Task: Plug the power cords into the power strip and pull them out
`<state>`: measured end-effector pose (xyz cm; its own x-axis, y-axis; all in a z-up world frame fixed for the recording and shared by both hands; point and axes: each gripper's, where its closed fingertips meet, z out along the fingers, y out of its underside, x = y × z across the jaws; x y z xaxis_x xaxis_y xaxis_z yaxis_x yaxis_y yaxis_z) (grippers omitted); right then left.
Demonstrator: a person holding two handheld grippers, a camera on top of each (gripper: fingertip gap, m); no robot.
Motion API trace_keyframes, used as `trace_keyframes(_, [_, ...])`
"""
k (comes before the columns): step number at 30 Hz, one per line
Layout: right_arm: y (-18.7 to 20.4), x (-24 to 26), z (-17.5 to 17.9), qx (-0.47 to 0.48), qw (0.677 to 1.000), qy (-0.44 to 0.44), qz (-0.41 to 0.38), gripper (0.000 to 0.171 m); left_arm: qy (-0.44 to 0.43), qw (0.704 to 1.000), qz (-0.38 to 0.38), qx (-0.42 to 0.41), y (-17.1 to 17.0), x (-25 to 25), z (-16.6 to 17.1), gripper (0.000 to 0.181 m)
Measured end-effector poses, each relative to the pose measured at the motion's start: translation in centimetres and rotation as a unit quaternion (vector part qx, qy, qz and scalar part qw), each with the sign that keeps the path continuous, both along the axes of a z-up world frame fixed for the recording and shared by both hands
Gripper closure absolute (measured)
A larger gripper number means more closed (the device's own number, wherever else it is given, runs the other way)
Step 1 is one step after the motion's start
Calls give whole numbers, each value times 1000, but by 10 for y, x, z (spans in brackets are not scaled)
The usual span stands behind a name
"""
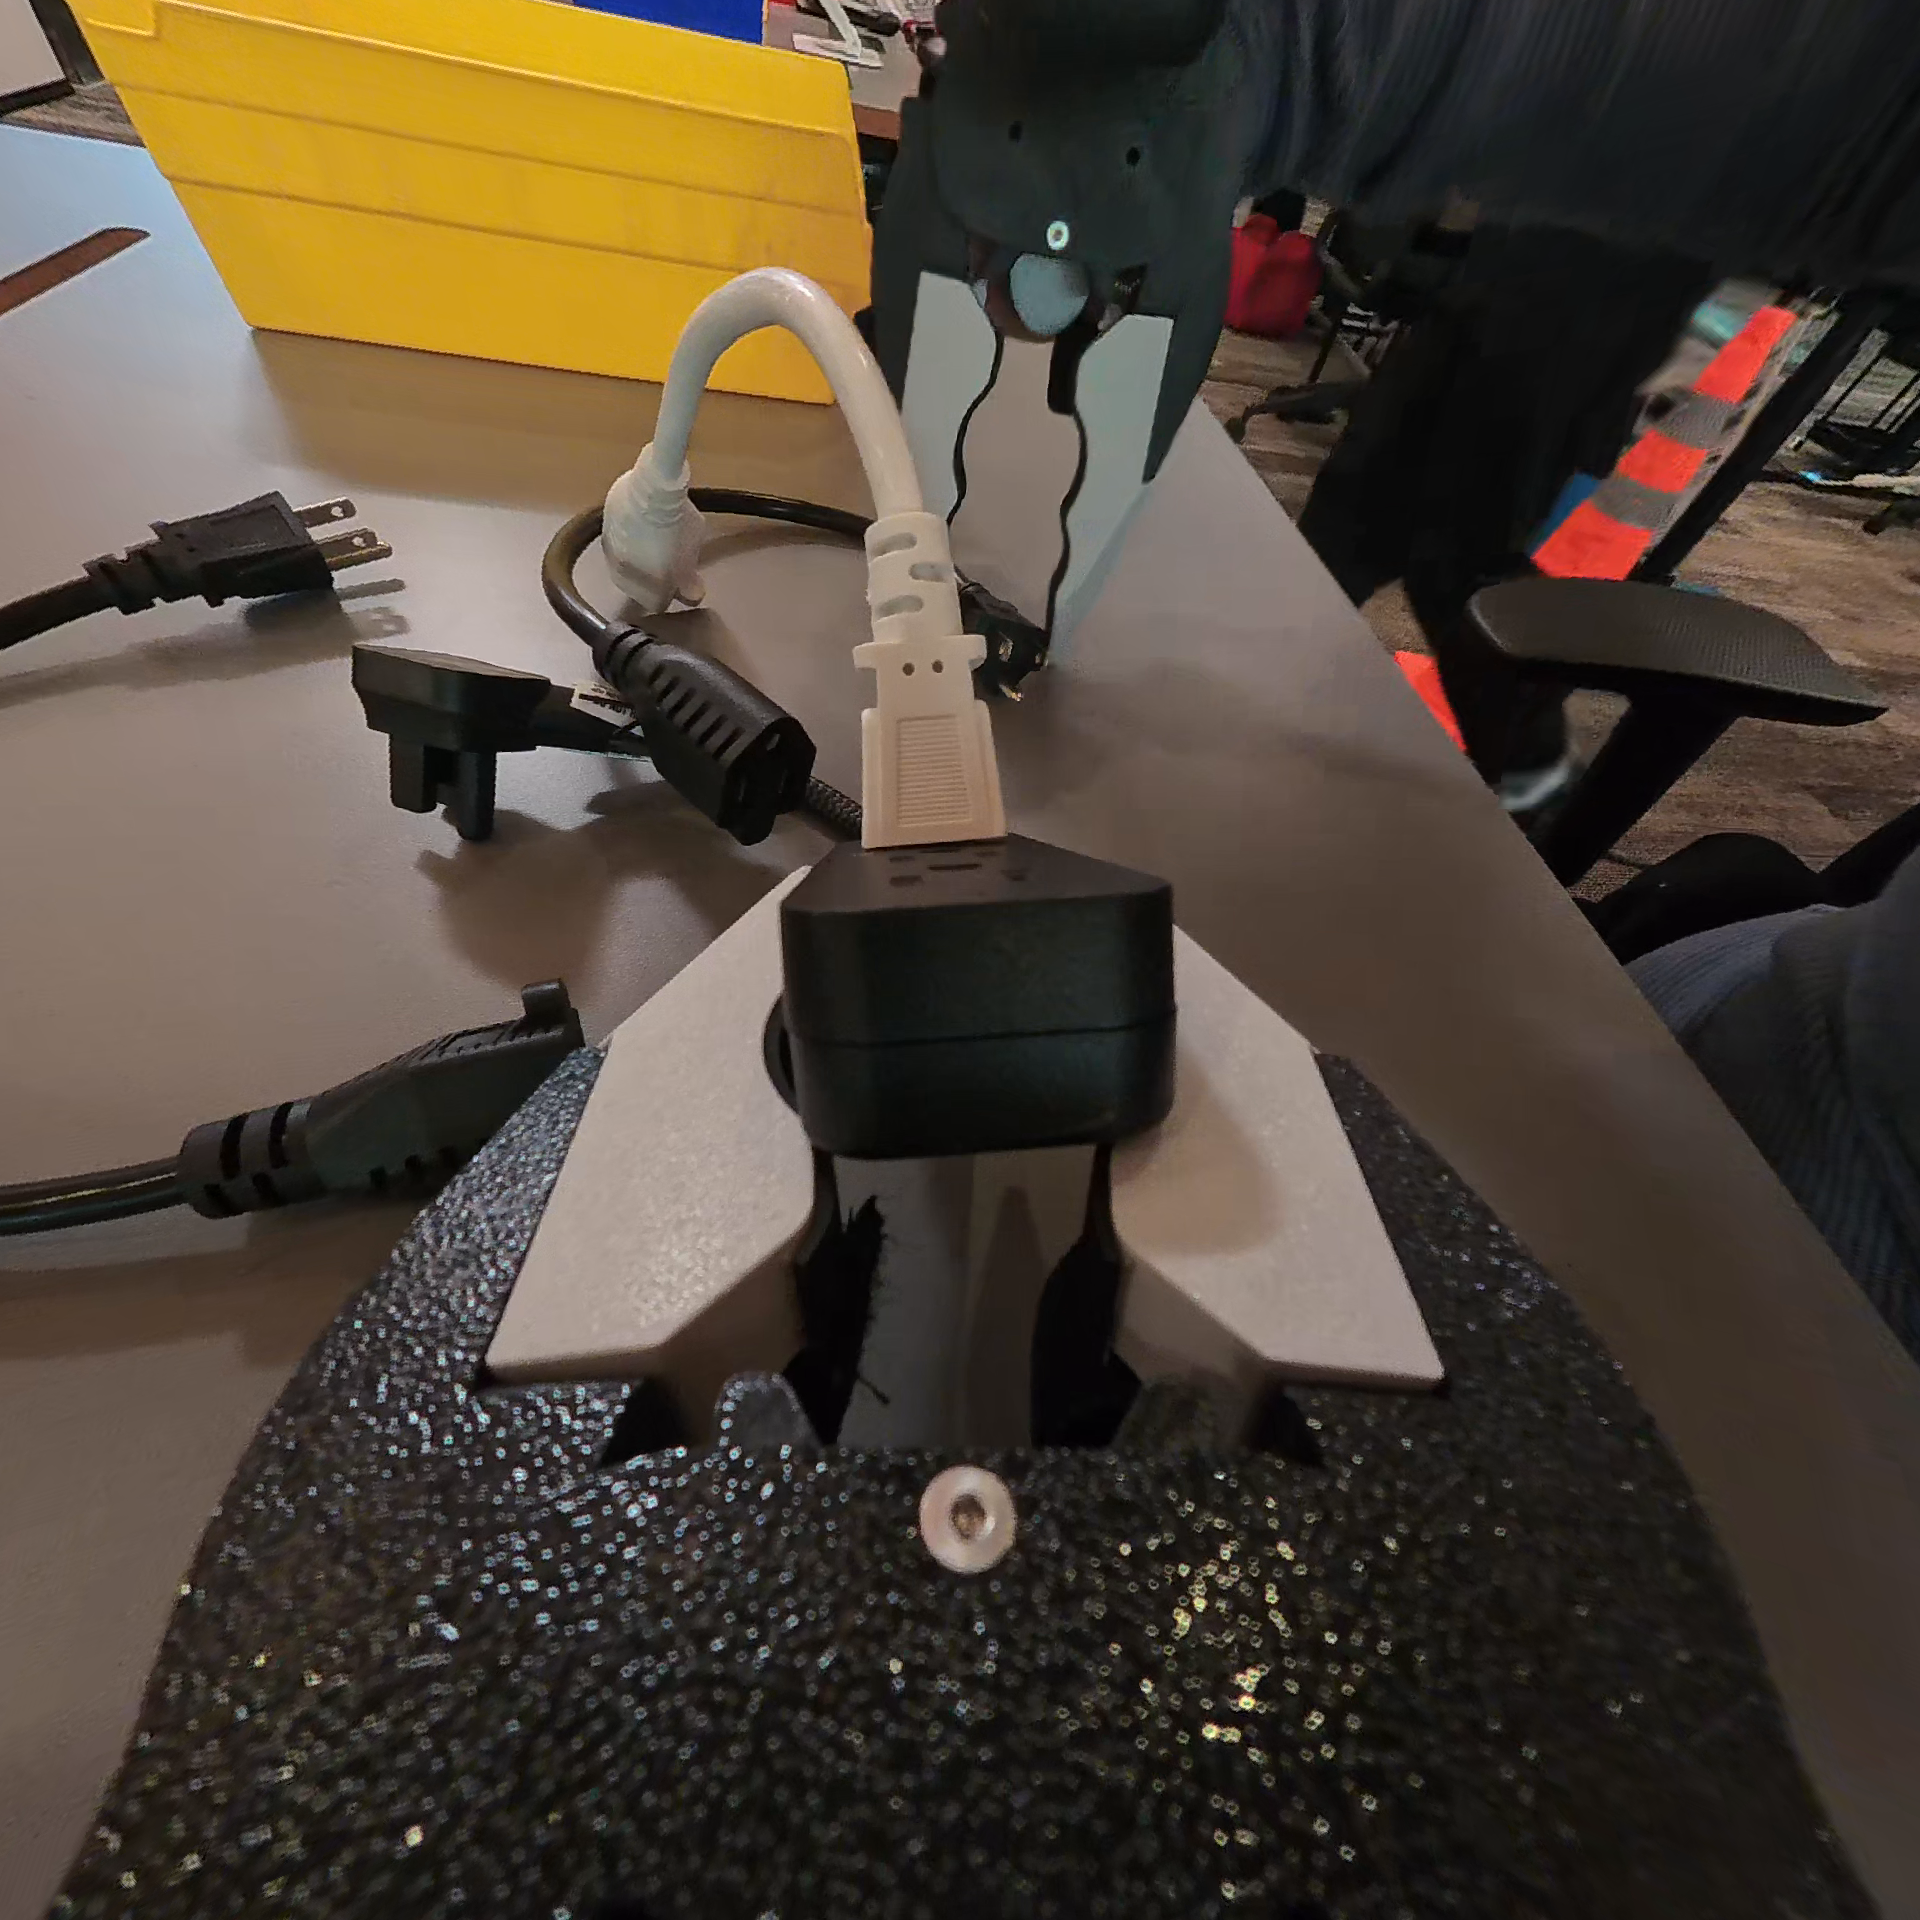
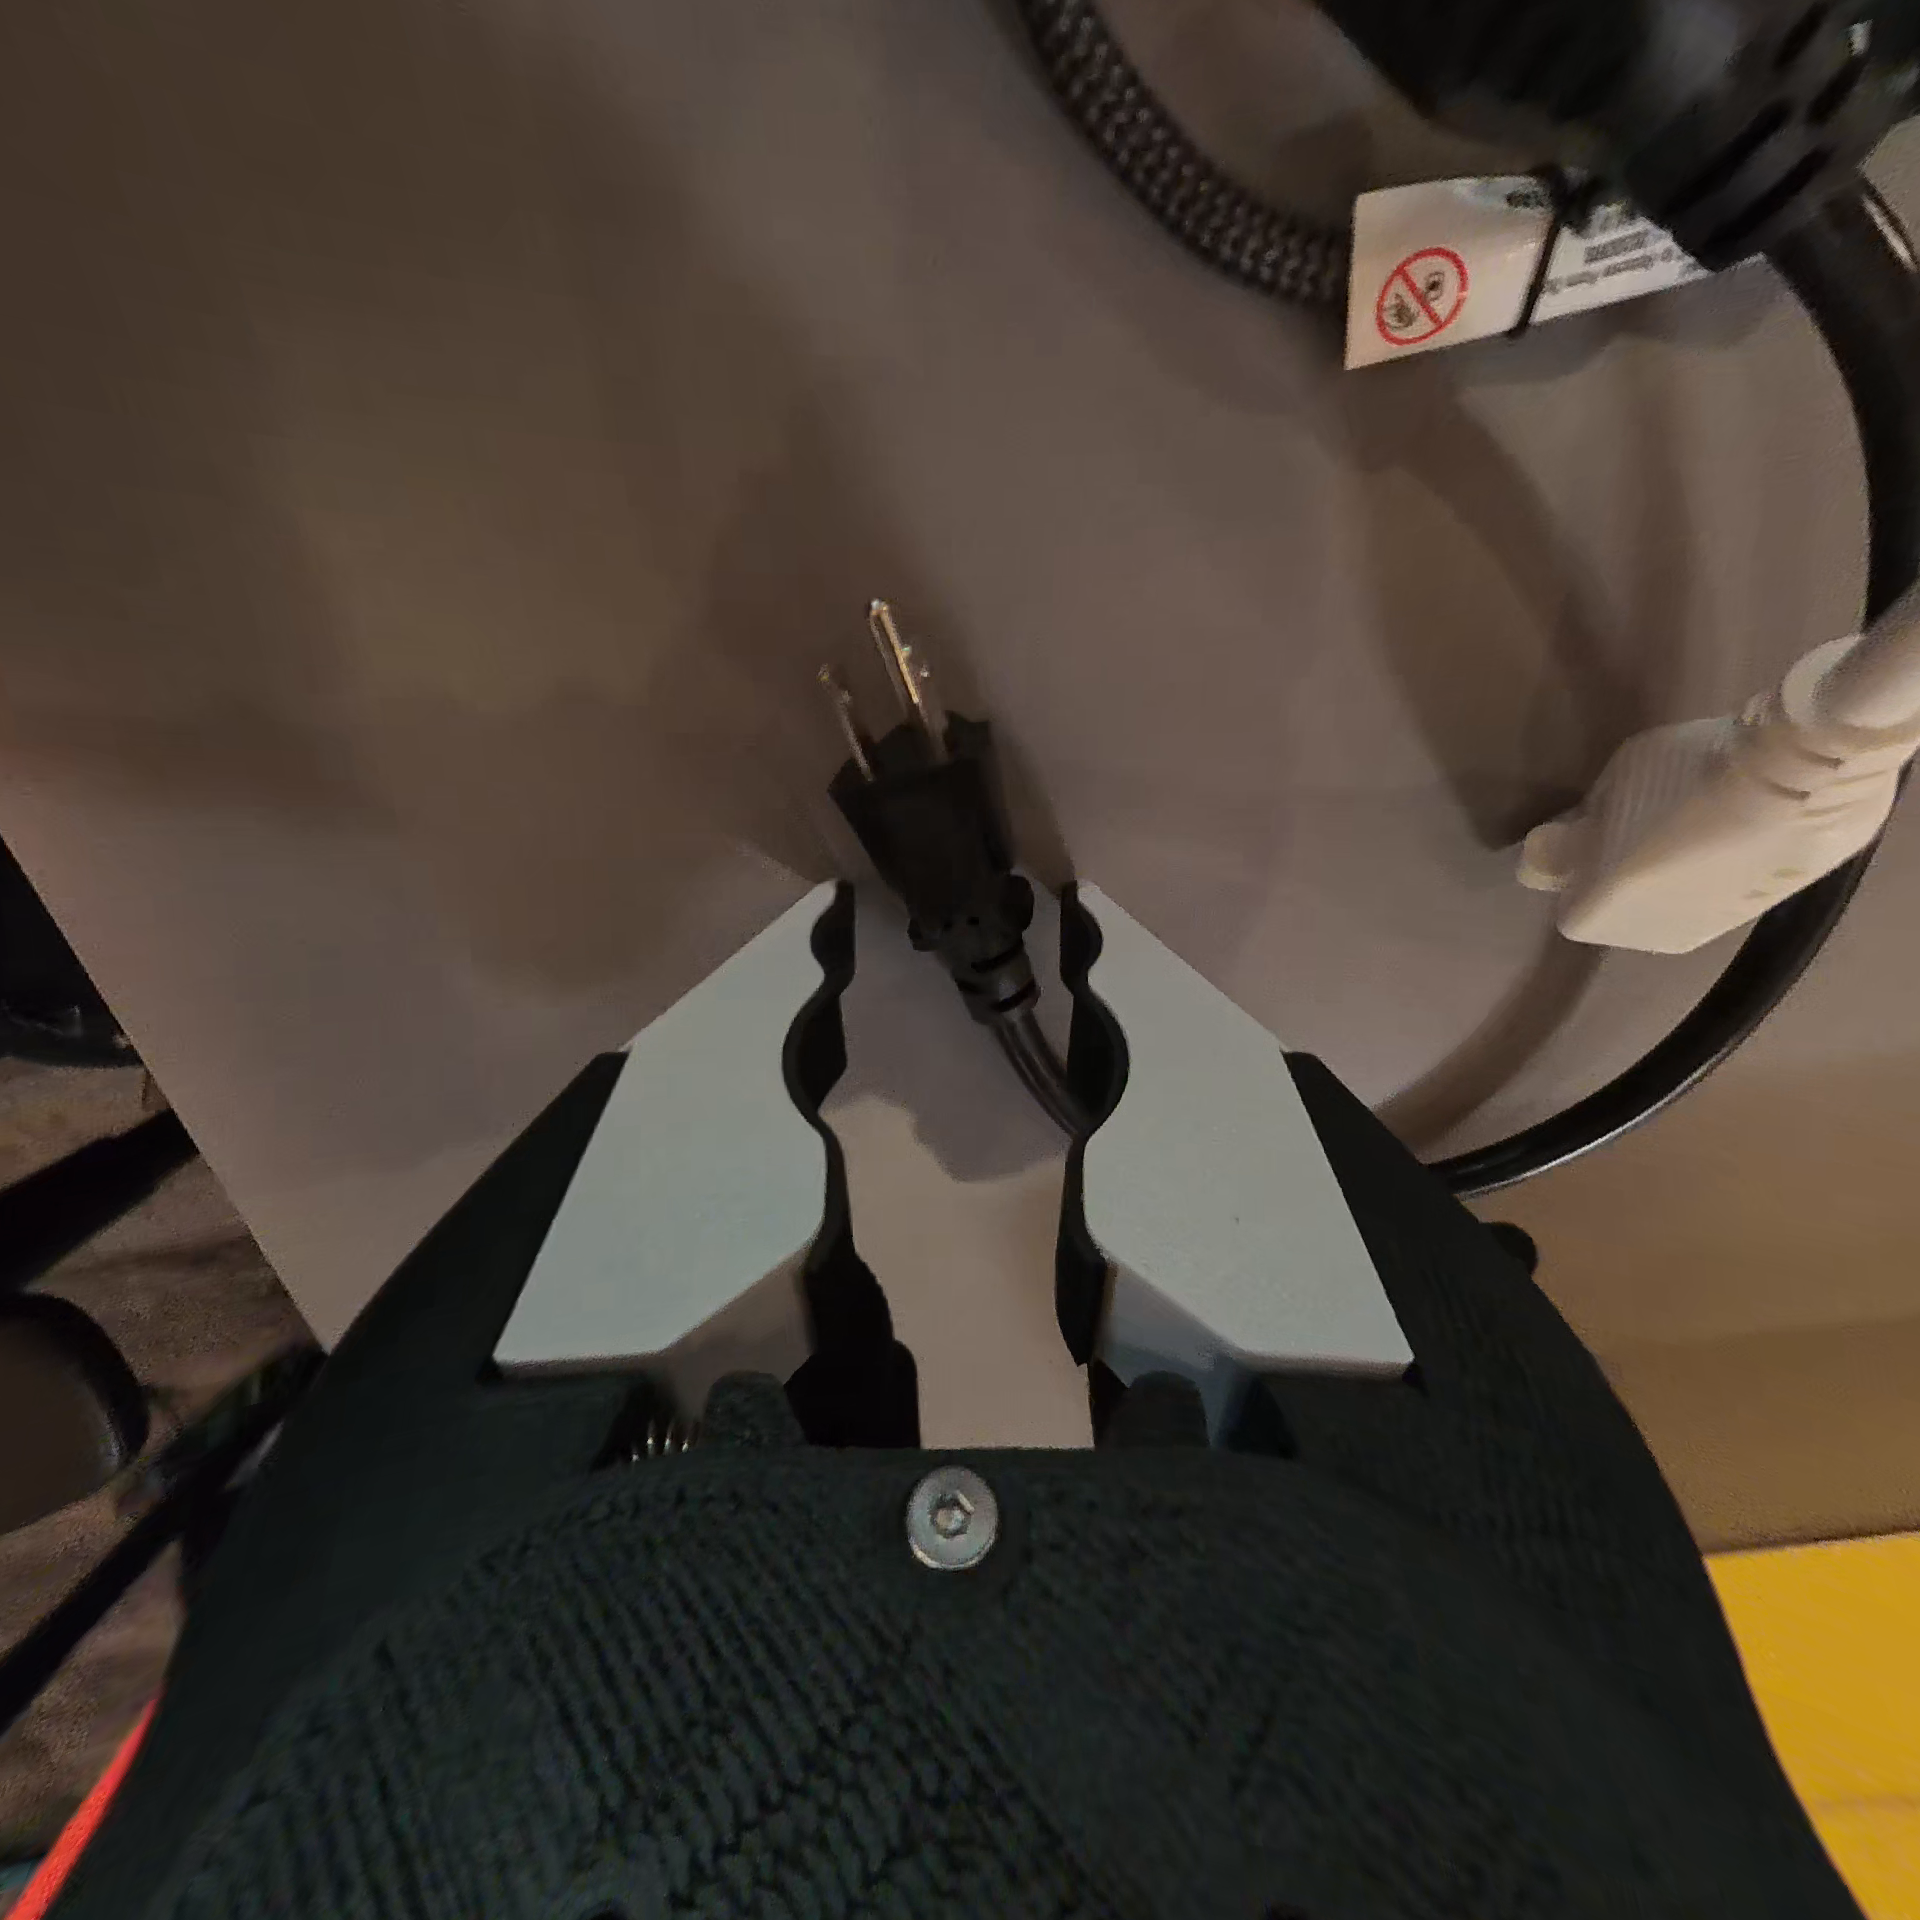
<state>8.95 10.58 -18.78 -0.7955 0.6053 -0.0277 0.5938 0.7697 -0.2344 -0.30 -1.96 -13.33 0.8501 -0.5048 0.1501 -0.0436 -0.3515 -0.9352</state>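
Note:
My left gripper [image 1: 977, 935] is shut on a black power strip [image 1: 977, 1029] and holds it end-on in the left wrist view. A white plug [image 1: 928, 753] sits in the strip's top face. Its short white cord [image 1: 831, 343] arcs over to its other end [image 1: 649, 530], which rests on the table and also shows in the right wrist view [image 2: 1714, 831]. My right gripper [image 2: 956, 904] is open and points down at the table [image 2: 416, 468]. Its fingertips stand either side of a small black two-prong plug [image 2: 914, 790]. It also shows in the left wrist view [image 1: 1049, 540].
Several loose black plugs and connectors lie on the table: a three-prong plug [image 1: 239, 545], a flat plug [image 1: 447, 717], a socket end [image 1: 717, 727] and a plug [image 1: 395, 1112] beside my left fingers. A yellow bin [image 1: 499, 187] stands behind. The table edge [image 1: 1455, 727] runs along the right, with a chair armrest [image 1: 1662, 655] beyond. The left gripper's tips are roughly 15 cm from the right gripper's. The left tips stand about 8 cm off the plug [image 1: 395, 1112].

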Motion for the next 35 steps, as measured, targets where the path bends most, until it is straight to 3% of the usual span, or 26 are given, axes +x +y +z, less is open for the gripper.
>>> trace_keyframes(3, [1, -3, 0, -3, 1000, 15, -17, 146, -1, 1000, 0, 0, 0, 0, 0, 132])
trace_keyframes(9, [-4, 6, 13, 39, 999, 33, -18, 147, 3, 1000, 0, 1, 0, 0, 0, 132])
trace_keyframes(21, [-42, -29, 141, 26, 980, 191, -54, 150, 10, 1000, 1, 4, 0, 1, 0, 132])
trace_keyframes(35, [-61, -32, 130, 35, 975, 208, -67, 149, 13, 1000, 2, 6, 0, 1, 0, 132])
